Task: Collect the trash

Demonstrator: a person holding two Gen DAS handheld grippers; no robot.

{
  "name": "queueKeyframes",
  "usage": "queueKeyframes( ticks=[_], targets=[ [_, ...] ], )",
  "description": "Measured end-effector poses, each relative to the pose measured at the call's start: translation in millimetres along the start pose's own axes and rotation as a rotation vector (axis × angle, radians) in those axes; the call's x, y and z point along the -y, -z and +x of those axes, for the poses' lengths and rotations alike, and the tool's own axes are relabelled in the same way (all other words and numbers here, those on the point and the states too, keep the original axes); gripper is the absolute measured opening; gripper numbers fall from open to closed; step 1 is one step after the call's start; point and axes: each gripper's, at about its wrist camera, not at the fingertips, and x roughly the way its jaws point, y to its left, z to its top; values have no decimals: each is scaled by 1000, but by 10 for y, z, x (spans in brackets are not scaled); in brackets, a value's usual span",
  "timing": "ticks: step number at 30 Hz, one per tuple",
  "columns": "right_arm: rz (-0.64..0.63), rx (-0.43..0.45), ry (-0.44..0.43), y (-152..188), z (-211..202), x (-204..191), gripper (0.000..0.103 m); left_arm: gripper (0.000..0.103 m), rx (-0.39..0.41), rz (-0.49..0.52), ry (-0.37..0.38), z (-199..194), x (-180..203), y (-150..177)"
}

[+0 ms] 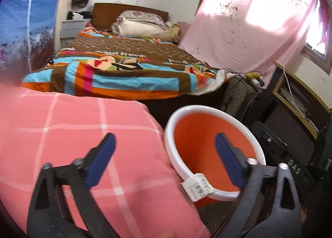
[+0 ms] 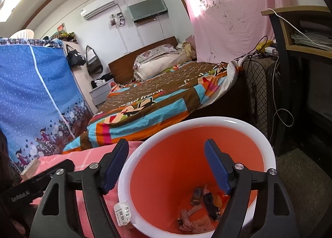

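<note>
An orange bin with a white rim (image 1: 207, 111) (image 2: 186, 123) stands on the floor beside a pink checked quilt (image 1: 72, 144). Several crumpled wrappers and paper scraps (image 2: 199, 206) lie at its bottom. A small white printed packet (image 1: 197, 186) (image 2: 122, 213) rests on the near rim. My left gripper (image 1: 165, 137) is open over the quilt's edge and the bin's left rim, with nothing between its fingers. My right gripper (image 2: 167, 142) is open above the bin's mouth and holds nothing.
A bed with a colourful patterned sheet (image 1: 124, 71) (image 2: 166, 96) lies beyond the bin. A blue fabric wardrobe (image 2: 37, 92) stands at the left. A pink curtain (image 1: 249, 30), a dark shelf unit (image 1: 300, 113) and cables (image 2: 280, 113) crowd the right side.
</note>
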Motion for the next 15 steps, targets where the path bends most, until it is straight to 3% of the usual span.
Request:
queueKeyframes(
  ticks=[6, 10, 15],
  targets=[
    [-5, 2, 17, -12, 13, -11, 89, 103, 46, 5, -52, -75, -94, -8],
    [-10, 11, 29, -17, 9, -20, 103, 103, 54, 10, -71, -101, -132, -6],
    [-15, 4, 33, -10, 25, -20, 103, 103, 51, -6, -82, -114, -192, -10]
  ],
)
